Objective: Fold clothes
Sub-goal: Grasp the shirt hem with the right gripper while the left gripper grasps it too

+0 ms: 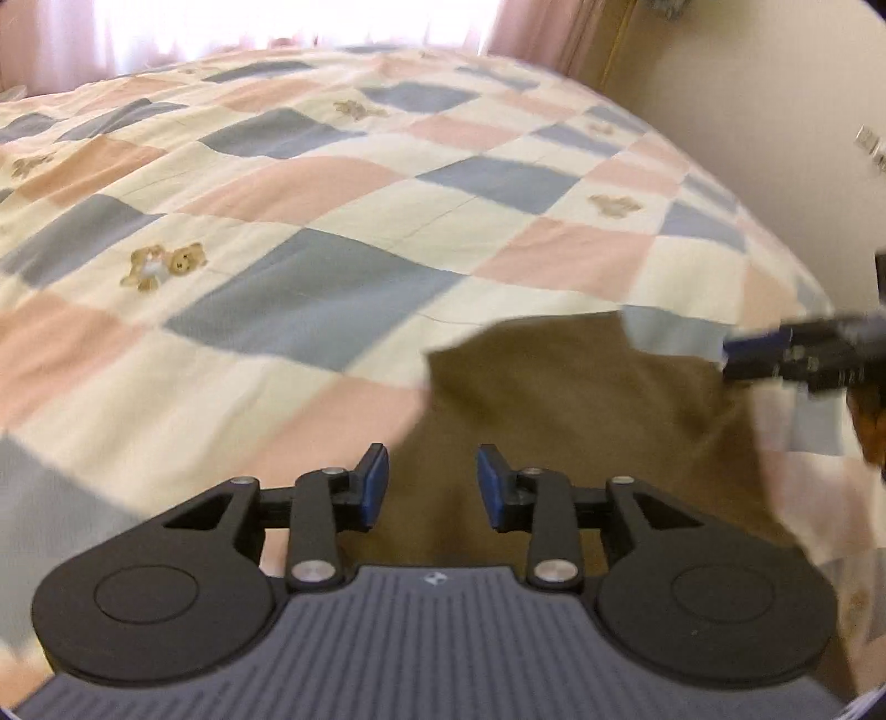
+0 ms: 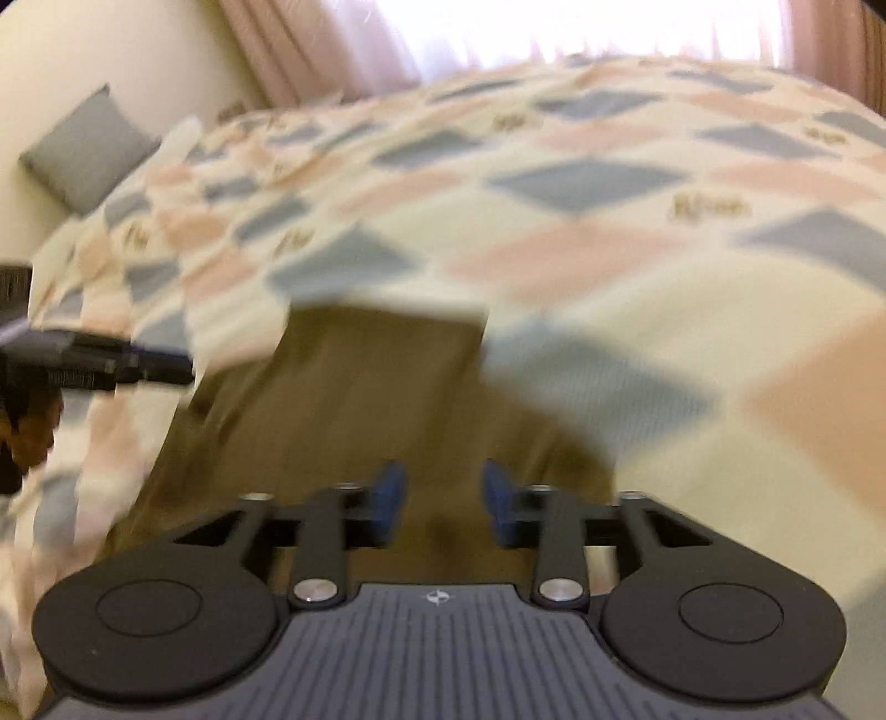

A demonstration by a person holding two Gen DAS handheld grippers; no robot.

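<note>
Both pairs of jaws are standing apart with nothing between them: the left gripper [image 1: 432,479] and right gripper [image 2: 446,501] are hovering over the olive-brown garment [image 1: 565,421], which is lying at lower centre of each view on the patchwork quilt [image 1: 277,183]. A fold looks just laid down, so the next move is probably calling for a fresh pinch on an edge. Both grippers are tilting steeply down, each showing at the other view's side edge.

Matt olive cloth garment [image 1: 581,410] on soft quilt [image 1: 310,183].

— What sort of place is this?
— A home bedroom. A bed [image 1: 310,183] with a teddy-bear patchwork quilt [image 2: 609,183] fills both views.
— Anything else?
— Pink curtains [image 1: 526,27] at a bright window along the top, and a grey pillow [image 2: 88,149] at upper left.
</note>
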